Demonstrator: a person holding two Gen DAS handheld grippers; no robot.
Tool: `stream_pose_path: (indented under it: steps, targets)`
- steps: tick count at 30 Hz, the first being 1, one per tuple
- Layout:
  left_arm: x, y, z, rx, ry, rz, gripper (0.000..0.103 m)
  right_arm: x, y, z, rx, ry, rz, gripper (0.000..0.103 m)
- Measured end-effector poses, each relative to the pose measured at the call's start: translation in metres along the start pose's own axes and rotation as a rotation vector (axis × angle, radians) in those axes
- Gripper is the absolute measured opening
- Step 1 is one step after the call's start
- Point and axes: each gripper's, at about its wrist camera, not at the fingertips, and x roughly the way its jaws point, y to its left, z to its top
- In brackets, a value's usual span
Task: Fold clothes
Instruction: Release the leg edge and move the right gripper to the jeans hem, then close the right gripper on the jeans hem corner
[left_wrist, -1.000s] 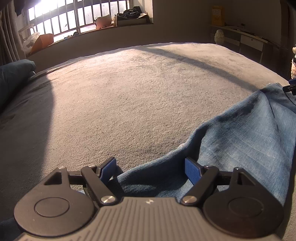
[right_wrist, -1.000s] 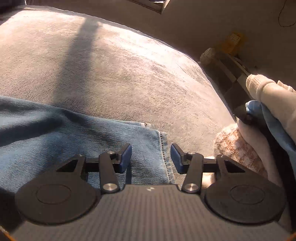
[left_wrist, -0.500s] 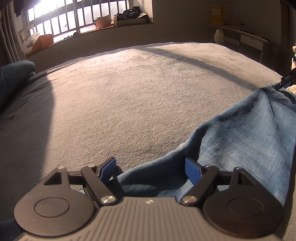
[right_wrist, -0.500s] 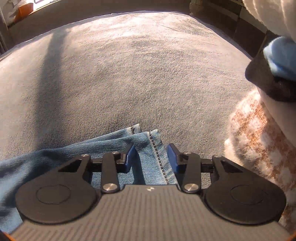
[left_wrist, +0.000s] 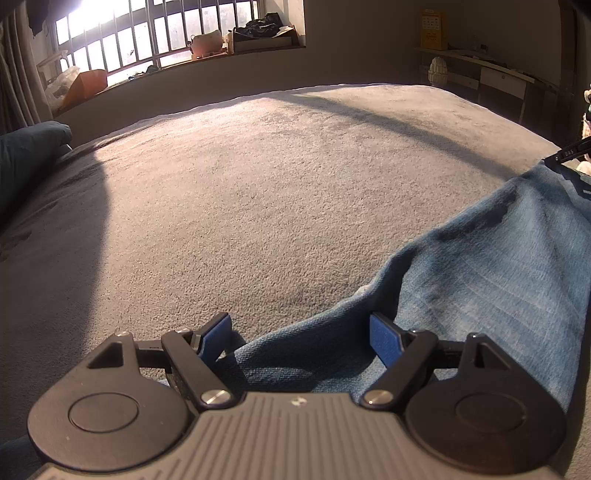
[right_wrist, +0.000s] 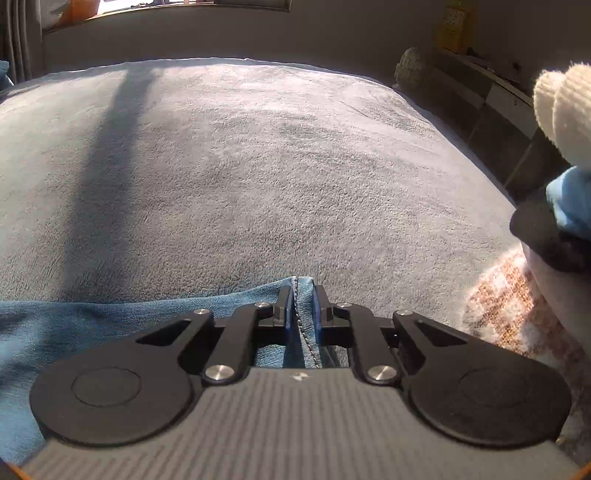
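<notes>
Home bedroom. Wide bed w/ grey plush blanket (left_wrist: 258, 192) fills view; barred window (left_wrist: 155, 26) at 11 o'clock, sill w/ bags; desk w/ drawer (left_wrist: 502, 79) at 2 o'clock.

window (left_wrist: 155, 33) glare, long shadows across bed (left_wrist: 258, 184), fisheye-warped edges.

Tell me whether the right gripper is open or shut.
Shut: the right gripper has its jaws pinched on the stitched hem of the jeans.

Grey blanket (left_wrist: 258, 206), barred window (left_wrist: 155, 33), dark cushion (left_wrist: 26, 147), yellow box (left_wrist: 433, 25)
</notes>
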Motion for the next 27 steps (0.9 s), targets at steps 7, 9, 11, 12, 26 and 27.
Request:
stream_pose_path:
  steps: [7,9,11,12,26,27]
  targets:
    - [0.001,0.002,0.000,-0.006,0.001,-0.006,0.082,0.003,0.005,-0.007,-0.015,-0.020,-0.089,0.035]
    - [0.001,0.003,0.000,-0.008,0.002,-0.009,0.082,-0.017,0.006,-0.008,0.001,-0.068,-0.079,0.036]
    - [0.001,0.003,0.000,-0.010,0.003,-0.011,0.082,-0.039,0.006,-0.011,0.054,-0.084,-0.063,0.035]
    - [0.001,0.004,0.000,-0.011,0.003,-0.012,0.082,-0.050,0.004,-0.014,0.092,-0.087,-0.050,0.036]
    - [0.001,0.006,0.000,-0.011,0.003,-0.021,0.082,-0.043,-0.029,-0.088,0.386,0.026,-0.007,0.000]
    - [0.001,0.006,-0.001,-0.010,0.001,-0.021,0.083,-0.040,-0.031,-0.085,0.378,0.013,-0.042,0.000]
